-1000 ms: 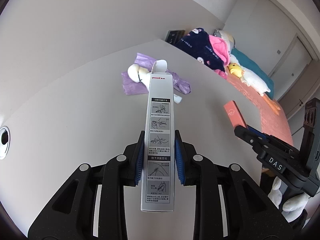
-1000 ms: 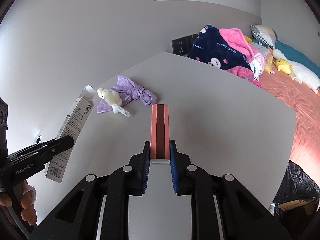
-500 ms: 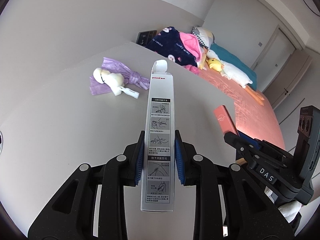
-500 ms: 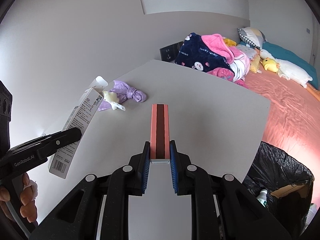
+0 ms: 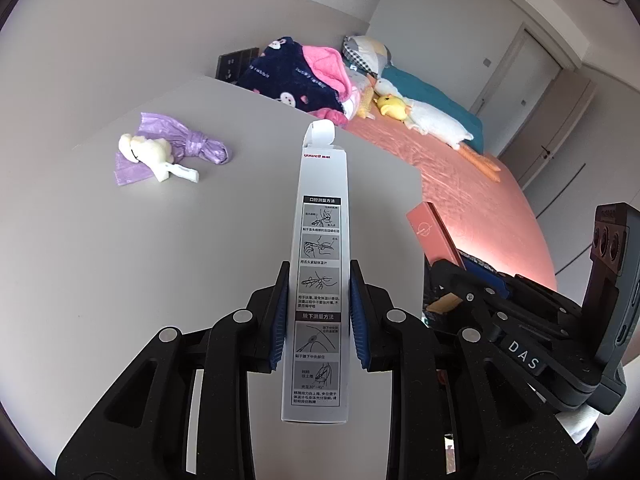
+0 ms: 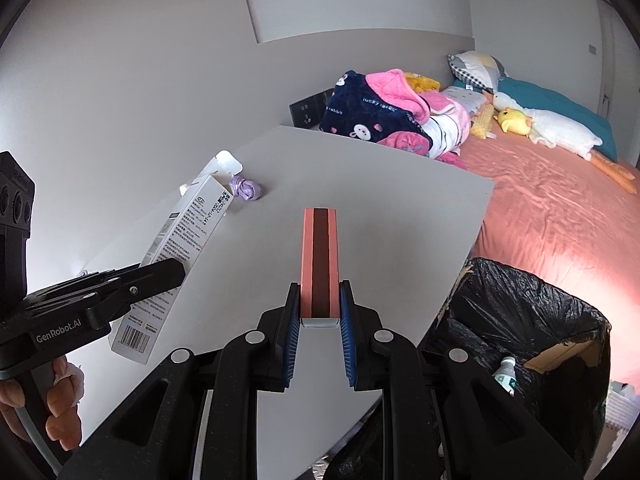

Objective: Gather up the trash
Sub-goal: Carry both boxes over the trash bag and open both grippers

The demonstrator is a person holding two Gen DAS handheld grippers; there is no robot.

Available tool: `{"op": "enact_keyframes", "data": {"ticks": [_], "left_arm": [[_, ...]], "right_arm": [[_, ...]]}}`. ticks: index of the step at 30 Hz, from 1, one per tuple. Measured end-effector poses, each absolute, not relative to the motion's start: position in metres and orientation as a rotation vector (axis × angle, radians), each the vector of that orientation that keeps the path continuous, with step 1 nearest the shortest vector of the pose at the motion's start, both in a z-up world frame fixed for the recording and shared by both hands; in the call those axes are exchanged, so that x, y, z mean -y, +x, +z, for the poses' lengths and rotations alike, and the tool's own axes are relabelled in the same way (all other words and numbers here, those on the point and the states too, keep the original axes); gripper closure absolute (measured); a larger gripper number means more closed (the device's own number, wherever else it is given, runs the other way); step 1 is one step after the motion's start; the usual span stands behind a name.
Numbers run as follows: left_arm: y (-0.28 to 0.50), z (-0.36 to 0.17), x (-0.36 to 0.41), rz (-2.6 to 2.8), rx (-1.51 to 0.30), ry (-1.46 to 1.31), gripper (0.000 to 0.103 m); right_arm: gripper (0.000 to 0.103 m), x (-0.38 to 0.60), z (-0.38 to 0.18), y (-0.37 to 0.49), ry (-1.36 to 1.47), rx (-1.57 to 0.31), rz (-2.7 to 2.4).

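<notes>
My left gripper is shut on a tall white carton printed with instruction drawings, its top flap open, held above the grey table. The same carton shows at the left of the right wrist view, clamped by the left gripper. My right gripper is shut on a slim pink box with a brown stripe; that pink box also shows at the right of the left wrist view. A purple bag and a cream plush toy lie on the table. A black-lined bin stands below the table's right edge.
The bin holds a plastic bottle and cardboard. Beyond the table is a bed with a pink sheet, folded blankets and plush toys. A person's fingers hold the left gripper's handle.
Both grippers have swung to the right with their boxes still held. The purple bag has slid left in both views, and the black bin has come fully into the right wrist view.
</notes>
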State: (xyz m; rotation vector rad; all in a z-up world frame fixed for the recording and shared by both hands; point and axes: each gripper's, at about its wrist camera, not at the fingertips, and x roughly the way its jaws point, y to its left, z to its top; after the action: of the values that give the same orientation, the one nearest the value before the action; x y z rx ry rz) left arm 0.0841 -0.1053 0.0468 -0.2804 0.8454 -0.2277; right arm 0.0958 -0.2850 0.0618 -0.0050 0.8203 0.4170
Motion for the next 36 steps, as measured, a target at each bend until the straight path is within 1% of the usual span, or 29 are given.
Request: {"op": "enact_keyframes", "data": {"ticks": [13,27,36], "left_arm": [[0.09,0.049,0.153,-0.322,-0.858,-0.24,0.076],[0.096,0.055,0.218,-0.508,-0.863,-0.185,0.076],[0.1,0.048,0.25,-0.605,-0.899,-0.178,0.076]], "right_arm": [[0.083,0.328,0.062,0.084,0.035,-0.812,0.339],[0.083,0.404,0.073,0.072,0.11,-0.775,0.196],[0.083,0.444,0.078,0.063,0.145,-0.758,0.108]]}}
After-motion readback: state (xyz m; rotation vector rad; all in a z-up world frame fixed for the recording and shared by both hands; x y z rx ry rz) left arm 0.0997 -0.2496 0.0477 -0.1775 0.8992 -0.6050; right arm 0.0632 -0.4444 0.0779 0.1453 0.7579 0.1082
